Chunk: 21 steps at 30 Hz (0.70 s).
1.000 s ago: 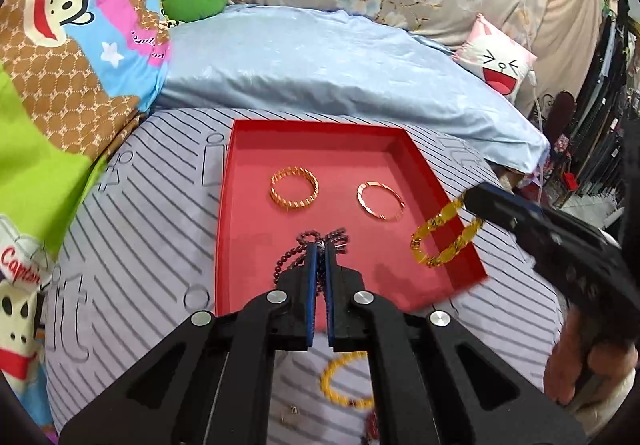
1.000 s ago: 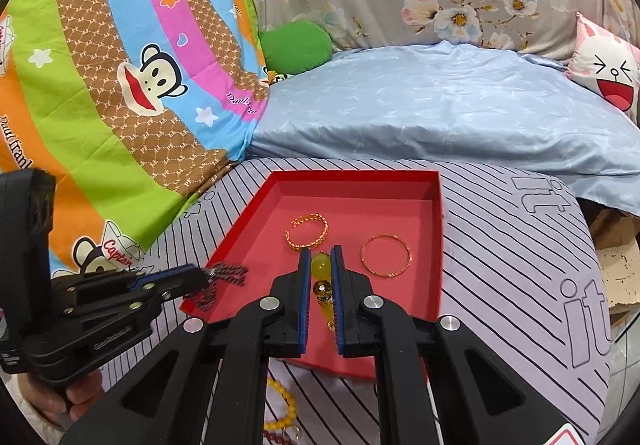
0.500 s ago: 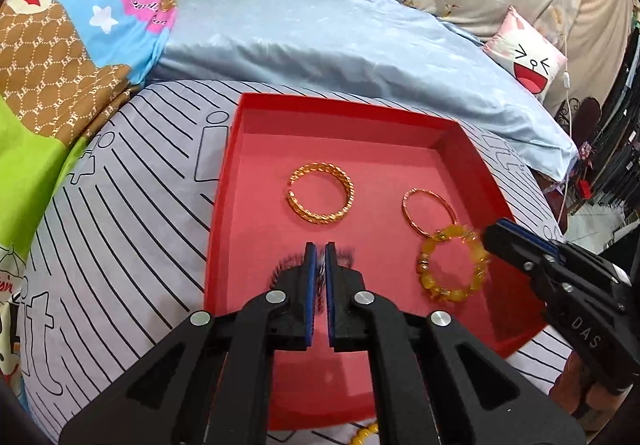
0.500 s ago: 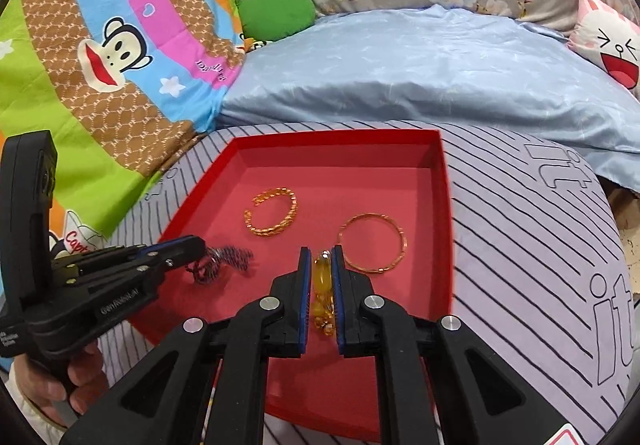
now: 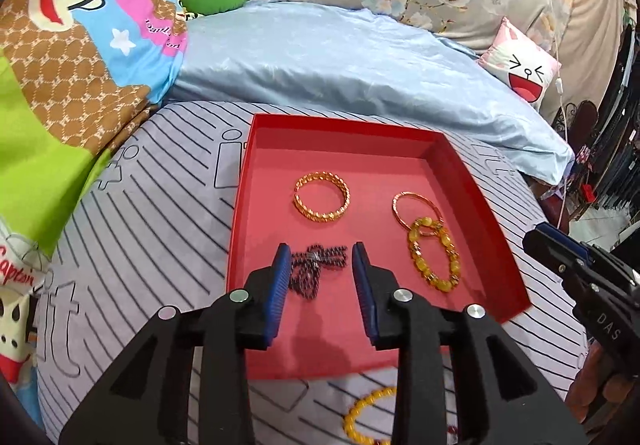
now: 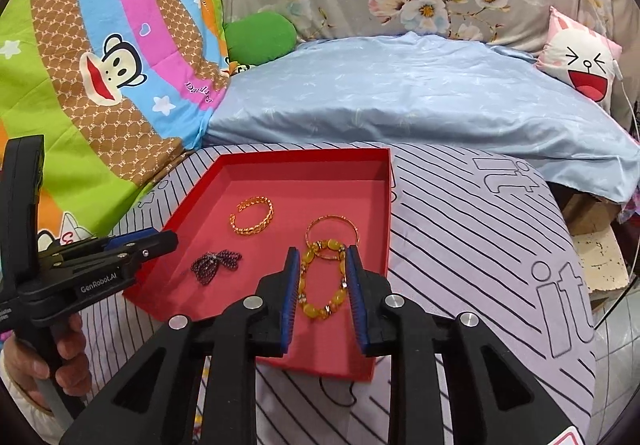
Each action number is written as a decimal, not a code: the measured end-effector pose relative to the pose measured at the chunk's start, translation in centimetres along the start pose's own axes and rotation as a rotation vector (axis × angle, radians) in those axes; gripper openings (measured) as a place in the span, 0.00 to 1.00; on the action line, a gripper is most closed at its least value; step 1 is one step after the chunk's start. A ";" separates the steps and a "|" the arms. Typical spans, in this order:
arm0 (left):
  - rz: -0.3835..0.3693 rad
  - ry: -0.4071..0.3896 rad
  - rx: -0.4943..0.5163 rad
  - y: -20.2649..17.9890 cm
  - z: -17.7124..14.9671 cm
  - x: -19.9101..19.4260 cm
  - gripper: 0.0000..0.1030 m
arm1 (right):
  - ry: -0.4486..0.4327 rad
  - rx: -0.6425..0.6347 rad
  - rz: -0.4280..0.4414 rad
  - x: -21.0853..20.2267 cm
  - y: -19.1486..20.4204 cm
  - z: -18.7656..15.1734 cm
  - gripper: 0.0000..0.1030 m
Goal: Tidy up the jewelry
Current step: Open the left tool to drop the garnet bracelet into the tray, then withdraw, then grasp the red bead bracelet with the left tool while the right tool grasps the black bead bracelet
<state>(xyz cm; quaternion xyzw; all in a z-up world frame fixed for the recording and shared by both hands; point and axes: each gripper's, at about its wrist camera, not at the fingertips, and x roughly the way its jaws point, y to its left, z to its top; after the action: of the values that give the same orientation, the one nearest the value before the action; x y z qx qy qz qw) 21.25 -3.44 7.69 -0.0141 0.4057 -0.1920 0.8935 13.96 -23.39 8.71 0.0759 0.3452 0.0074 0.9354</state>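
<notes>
Your left gripper (image 5: pixel 320 257) has just been opening its jaws; the dark beaded bracelet (image 5: pixel 316 269) lies loose between them in the red tray (image 5: pixel 472 181). Your right gripper (image 6: pixel 322 265) has likewise parted narrowly around the amber bead bracelet (image 6: pixel 320 281), which rests on the tray floor.

The tray (image 5: pixel 476 185) sat on the striped cover (image 5: pixel 140 245), with the pillow (image 5: pixel 340 61) behind it and the quilt (image 5: pixel 60 65) to its left. Inside the tray, the woven bangle (image 5: pixel 322 196) lay toward the back, the thin bangle (image 5: pixel 416 209) to its right. In front of the thin bangle lay the bead bracelet (image 5: pixel 434 255), its far end overlapping that bangle. The dark bead string (image 5: pixel 316 269) lay bunched left of the bracelet, near the front. Outside the tray, before its front wall, lay another bead bracelet (image 5: pixel 368 415), perhaps with more pieces beside it.
</notes>
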 end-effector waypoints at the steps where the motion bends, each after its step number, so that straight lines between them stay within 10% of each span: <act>1: 0.002 -0.003 -0.001 0.0 -0.3 -0.4 0.30 | -0.001 0.002 0.003 -0.6 0.1 -0.4 0.23; 21: 0.011 0.068 -0.045 -0.4 -10.3 -4.6 0.31 | 0.109 0.030 -0.008 -5.0 1.0 -9.6 0.24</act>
<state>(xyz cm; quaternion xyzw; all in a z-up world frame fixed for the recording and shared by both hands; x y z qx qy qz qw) 10.90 -0.86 4.18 -0.0256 0.4403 -0.1782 0.8796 3.92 -21.40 4.88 0.0879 0.3963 0.0025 0.9139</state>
